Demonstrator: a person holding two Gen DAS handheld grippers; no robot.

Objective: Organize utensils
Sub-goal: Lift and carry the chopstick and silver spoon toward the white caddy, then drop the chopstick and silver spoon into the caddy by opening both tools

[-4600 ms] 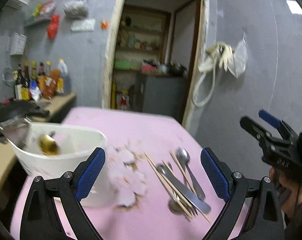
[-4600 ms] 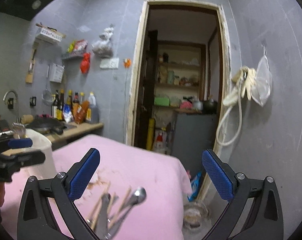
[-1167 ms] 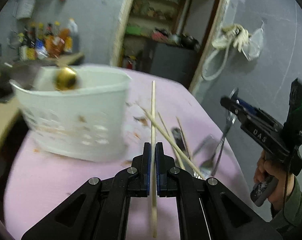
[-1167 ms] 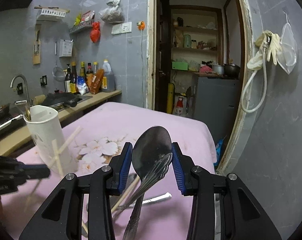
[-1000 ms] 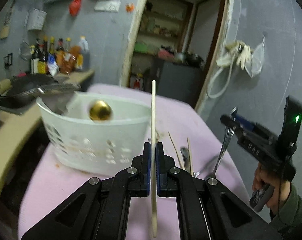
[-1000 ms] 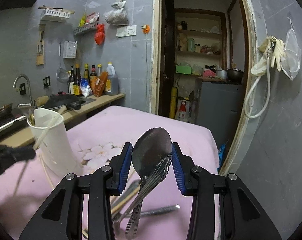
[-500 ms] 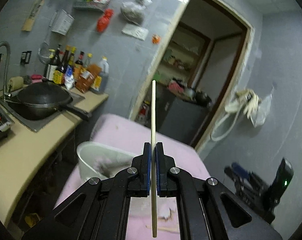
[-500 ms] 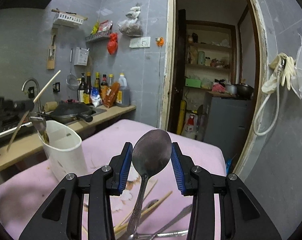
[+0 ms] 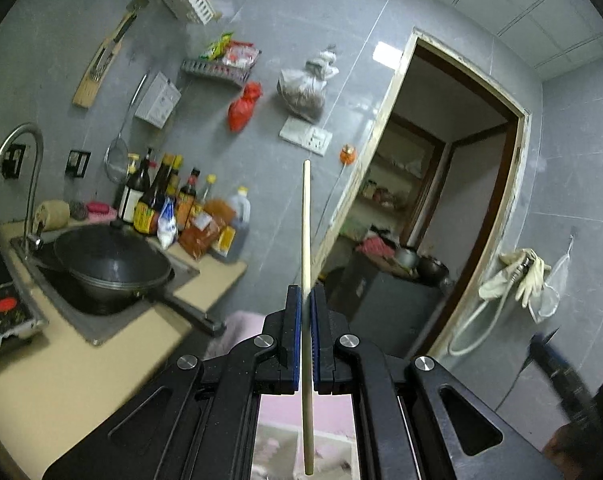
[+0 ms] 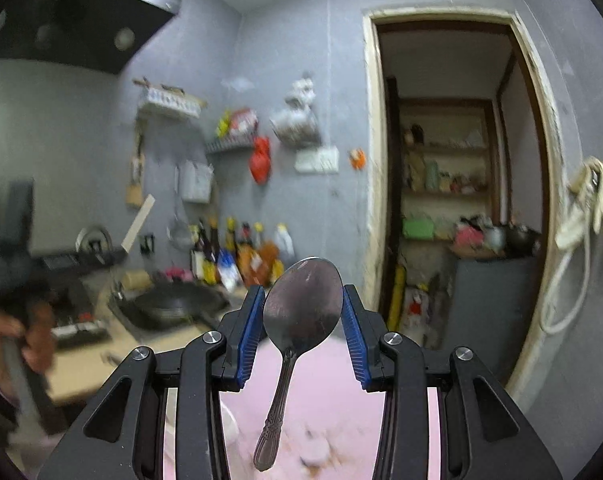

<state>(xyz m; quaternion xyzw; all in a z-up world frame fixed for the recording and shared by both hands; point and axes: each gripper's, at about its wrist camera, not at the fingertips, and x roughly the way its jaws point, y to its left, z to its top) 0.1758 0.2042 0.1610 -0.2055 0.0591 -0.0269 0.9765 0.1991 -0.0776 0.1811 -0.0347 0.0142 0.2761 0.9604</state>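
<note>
My left gripper is shut on a pale wooden chopstick. The chopstick stands upright through the jaws, its top end in the air and its lower end hanging over the pink cloth. My right gripper is shut on a metal spoon, gripped at the bowl, with the handle hanging down over the pink tablecloth. Both grippers are raised and tilted up toward the wall. The white utensil holder and the other utensils are out of view. The left hand with its chopstick end shows blurred at the right wrist view's left.
A kitchen counter with a black wok, a tap and sauce bottles lies to the left. A doorway to a pantry is ahead. A hose and gloves hang on the right wall.
Both grippers have risen and tilted upward with their utensils. The white holder and the table utensils have dropped out of both views. The grips are unchanged.
</note>
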